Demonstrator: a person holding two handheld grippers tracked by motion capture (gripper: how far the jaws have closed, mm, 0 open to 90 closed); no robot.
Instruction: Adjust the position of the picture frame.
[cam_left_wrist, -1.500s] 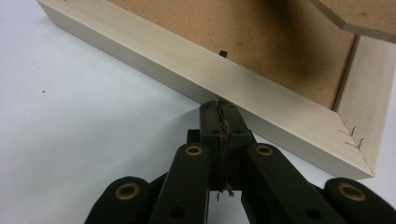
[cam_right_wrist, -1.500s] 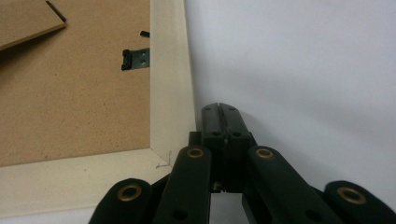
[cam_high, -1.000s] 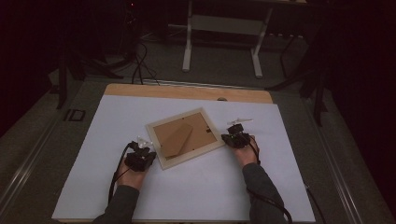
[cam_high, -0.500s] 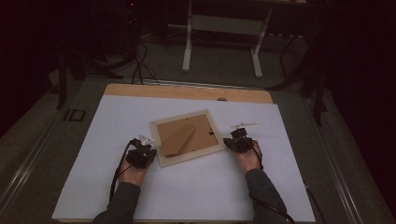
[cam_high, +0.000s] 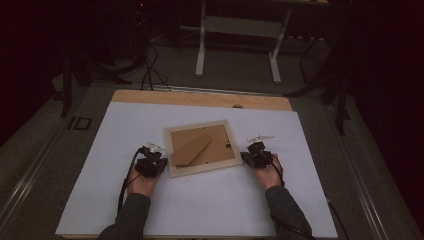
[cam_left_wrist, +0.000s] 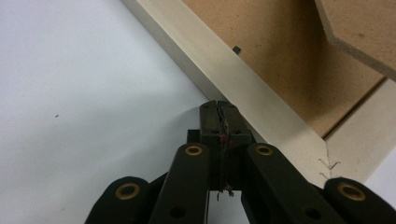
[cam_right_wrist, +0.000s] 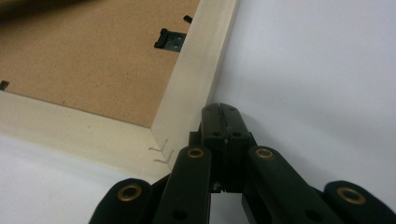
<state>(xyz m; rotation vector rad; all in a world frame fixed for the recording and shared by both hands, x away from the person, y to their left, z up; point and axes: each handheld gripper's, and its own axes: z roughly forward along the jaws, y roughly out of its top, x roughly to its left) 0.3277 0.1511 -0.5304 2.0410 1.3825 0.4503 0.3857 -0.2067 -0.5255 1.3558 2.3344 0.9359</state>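
Observation:
A pale wooden picture frame (cam_high: 200, 171) lies face down on the white table top (cam_high: 210, 210), its brown backing and folded stand flap (cam_high: 191, 149) facing up. My left gripper (cam_high: 163, 162) is shut, its tips against the frame's left edge near the near-left corner. The left gripper view shows the closed tips (cam_left_wrist: 218, 105) touching the frame's border (cam_left_wrist: 243, 79). My right gripper (cam_high: 244, 157) is also shut, beside the frame's right edge near the near-right corner. In the right gripper view its tips (cam_right_wrist: 219, 108) sit just off the border (cam_right_wrist: 196, 79), below a black clip (cam_right_wrist: 170, 39).
A bare wooden strip (cam_high: 200, 98) runs along the table's far edge. Beyond it, a white stand's legs (cam_high: 200, 60) and dark cables (cam_high: 150, 75) rest on the floor. White table surface extends all around the frame.
The frame has turned a little clockwise and lies squarer to the table. My right gripper has slid slightly toward the person along the frame's right edge; the left has barely moved.

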